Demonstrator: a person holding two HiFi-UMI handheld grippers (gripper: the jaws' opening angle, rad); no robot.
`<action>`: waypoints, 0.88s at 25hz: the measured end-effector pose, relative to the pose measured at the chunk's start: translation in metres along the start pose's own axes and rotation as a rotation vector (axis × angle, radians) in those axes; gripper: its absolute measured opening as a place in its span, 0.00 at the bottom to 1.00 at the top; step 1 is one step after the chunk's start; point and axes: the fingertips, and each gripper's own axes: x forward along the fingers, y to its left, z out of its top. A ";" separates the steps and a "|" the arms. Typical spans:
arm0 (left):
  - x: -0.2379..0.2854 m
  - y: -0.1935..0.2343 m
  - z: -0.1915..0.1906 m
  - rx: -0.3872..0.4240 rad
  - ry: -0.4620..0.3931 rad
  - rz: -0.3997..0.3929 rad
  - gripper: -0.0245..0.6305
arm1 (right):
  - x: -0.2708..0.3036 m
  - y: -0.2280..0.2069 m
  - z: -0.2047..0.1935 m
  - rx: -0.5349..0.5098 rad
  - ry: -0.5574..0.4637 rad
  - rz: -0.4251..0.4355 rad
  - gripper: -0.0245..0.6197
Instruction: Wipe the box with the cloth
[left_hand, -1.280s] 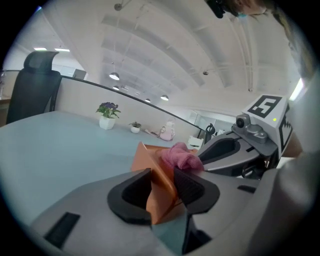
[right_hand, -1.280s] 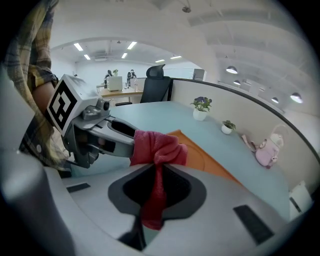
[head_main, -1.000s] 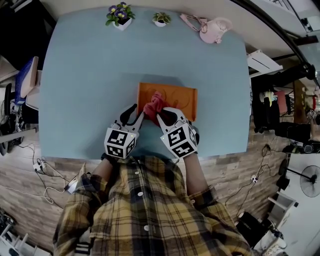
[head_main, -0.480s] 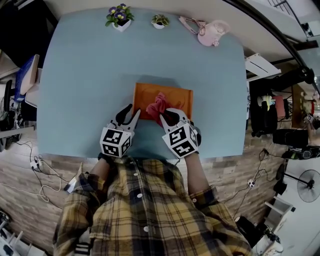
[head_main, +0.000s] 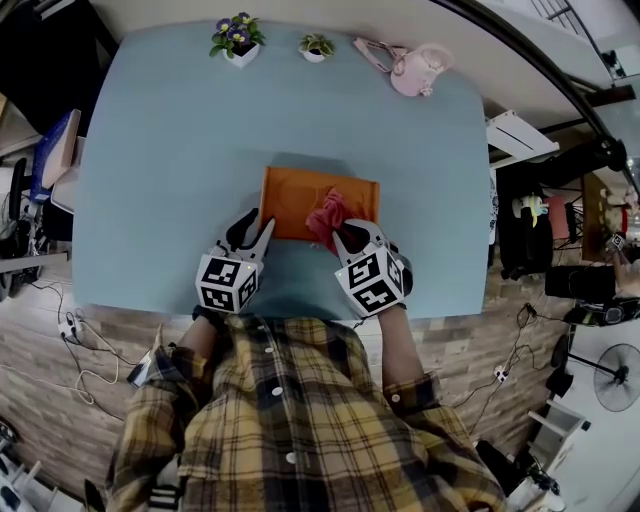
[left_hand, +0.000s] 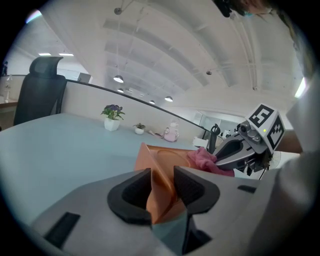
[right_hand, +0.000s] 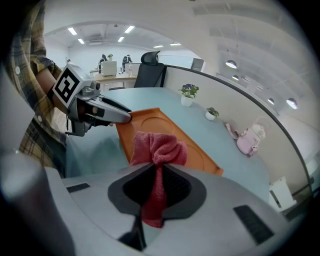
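Wiping in progress: the left gripper (left_hand: 161, 186) is clamped on the near-left rim of the shallow orange box (head_main: 296, 198), bracing it on the blue table (head_main: 170, 140). The right gripper (right_hand: 158, 187), clenched on a bunched red cloth (right_hand: 159, 147), sets the wad on the box's right half, near its front edge. Done well, the stroke likely calls for even downward pressure and overlapping passes along the box and into its moulded recesses, with a firm left grip so the box does not skid. The box appears to hold nothing but the cloth. At the table's far edge, two small pots (head_main: 238, 35) (head_main: 317, 45) each carry a plant.
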 end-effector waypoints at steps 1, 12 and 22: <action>0.000 0.000 0.000 0.000 0.000 0.001 0.25 | -0.002 -0.002 -0.004 0.000 0.007 -0.004 0.11; -0.001 0.000 0.001 0.019 -0.001 0.004 0.25 | -0.023 -0.028 -0.041 -0.032 0.085 -0.101 0.11; -0.002 0.000 0.000 0.005 -0.002 0.006 0.25 | -0.041 -0.037 -0.054 0.002 0.098 -0.167 0.11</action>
